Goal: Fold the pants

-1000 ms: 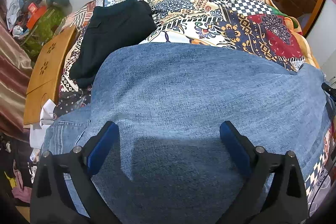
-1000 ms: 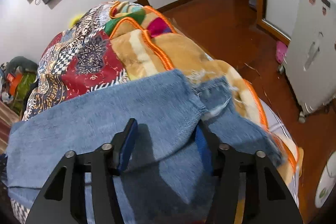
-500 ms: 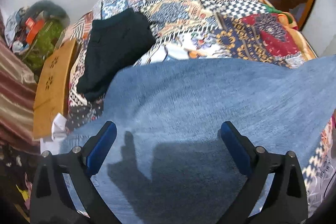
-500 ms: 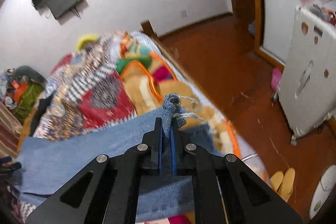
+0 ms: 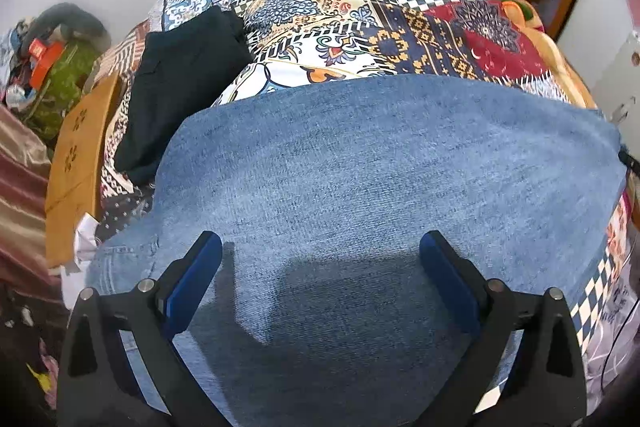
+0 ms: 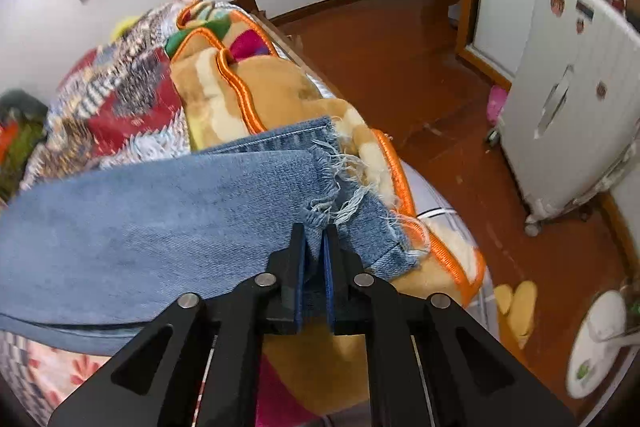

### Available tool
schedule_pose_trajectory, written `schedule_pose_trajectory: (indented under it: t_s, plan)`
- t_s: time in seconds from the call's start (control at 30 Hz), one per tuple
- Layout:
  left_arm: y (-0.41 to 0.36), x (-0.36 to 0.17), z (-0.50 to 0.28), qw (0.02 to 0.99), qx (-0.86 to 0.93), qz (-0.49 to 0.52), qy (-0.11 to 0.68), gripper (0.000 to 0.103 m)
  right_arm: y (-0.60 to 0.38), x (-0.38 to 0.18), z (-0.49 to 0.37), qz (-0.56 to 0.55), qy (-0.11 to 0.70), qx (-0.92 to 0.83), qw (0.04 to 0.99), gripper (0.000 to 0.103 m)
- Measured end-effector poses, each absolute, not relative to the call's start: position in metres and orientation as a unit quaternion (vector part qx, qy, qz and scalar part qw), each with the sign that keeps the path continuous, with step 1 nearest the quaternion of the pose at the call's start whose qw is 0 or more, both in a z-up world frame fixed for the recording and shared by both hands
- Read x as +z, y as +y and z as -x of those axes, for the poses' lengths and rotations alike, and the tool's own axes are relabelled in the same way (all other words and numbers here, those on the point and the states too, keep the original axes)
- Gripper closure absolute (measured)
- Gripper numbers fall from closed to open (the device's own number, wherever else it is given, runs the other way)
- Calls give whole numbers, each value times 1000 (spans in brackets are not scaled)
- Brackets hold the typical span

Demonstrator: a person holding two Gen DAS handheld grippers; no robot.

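Blue denim pants [image 5: 372, 163] lie across a patchwork quilt [image 5: 360, 11] on the bed. My left gripper [image 5: 320, 279] is open and empty just above the denim near the waist end, where a pocket shows at lower left. In the right wrist view the pants [image 6: 152, 219] stretch left from the frayed leg hems [image 6: 340, 195]. My right gripper [image 6: 314, 239] is shut on the frayed hem of the upper leg, holding it a little above the lower leg.
A folded black garment [image 5: 176, 83] lies on the quilt left of the jeans. A wooden board [image 5: 76, 155] and clutter stand at the bed's left. A plush tan blanket [image 6: 272, 99] lies beyond the hems. A white appliance [image 6: 572, 99] and slippers [image 6: 516, 307] are on the floor at the right.
My right gripper has closed on the frayed leg hem, lifted it, and now holds it lower over the other leg. My left gripper stayed open over the denim.
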State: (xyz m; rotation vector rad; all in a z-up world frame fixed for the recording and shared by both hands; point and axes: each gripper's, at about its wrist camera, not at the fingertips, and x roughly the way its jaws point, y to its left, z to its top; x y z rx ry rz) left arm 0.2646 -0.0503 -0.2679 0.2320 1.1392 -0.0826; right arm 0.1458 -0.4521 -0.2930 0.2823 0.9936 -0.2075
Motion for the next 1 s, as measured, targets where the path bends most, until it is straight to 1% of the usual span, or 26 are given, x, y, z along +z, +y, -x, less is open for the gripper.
schedule_pose_trajectory:
  t_s: [0.1, 0.17, 0.23, 0.27, 0.3, 0.37, 0.47, 0.53, 0.6, 0.7, 0.87, 1.0]
  plan:
    - [-43, -268, -266, 835, -46, -86, 542, 3, -454, -281, -147, -99, 486, -118, 860, 69]
    - [-36, -265, -268, 836, -40, -75, 543, 3, -455, -269, -144, -90, 481, -124, 863, 66]
    - [-25, -260, -268, 842, -29, -67, 534, 3, -450, -252, -142, -82, 476, -119, 868, 65]
    - [-15, -255, -267, 847, -22, -59, 527, 3, -446, -243, -142, -76, 471, -110, 872, 63]
    - [-7, -251, -267, 851, -16, -53, 522, 3, -439, -232, -143, -69, 464, -98, 878, 56]
    - [18, -241, -266, 860, 8, -41, 509, 3, -420, -212, -148, -47, 445, -78, 891, 48]
    - [62, -230, -264, 868, 51, -23, 494, 3, -384, -186, -161, -11, 418, -38, 908, 47]
    - [90, -226, -260, 870, 77, -11, 487, 3, -354, -173, -173, 5, 402, -6, 916, 44]
    - [125, -222, -254, 871, 107, 1, 479, 3, -322, -162, -185, 17, 389, 34, 920, 42]
    - [175, -223, -243, 869, 144, 18, 472, 3, -270, -155, -202, 31, 381, 96, 919, 42]
    - [244, -240, -229, 853, 184, 48, 485, 3, -179, -153, -229, 48, 390, 194, 899, 42]
    - [287, -270, -224, 831, 199, 92, 511, 3, -113, -164, -249, 70, 406, 251, 876, 42]
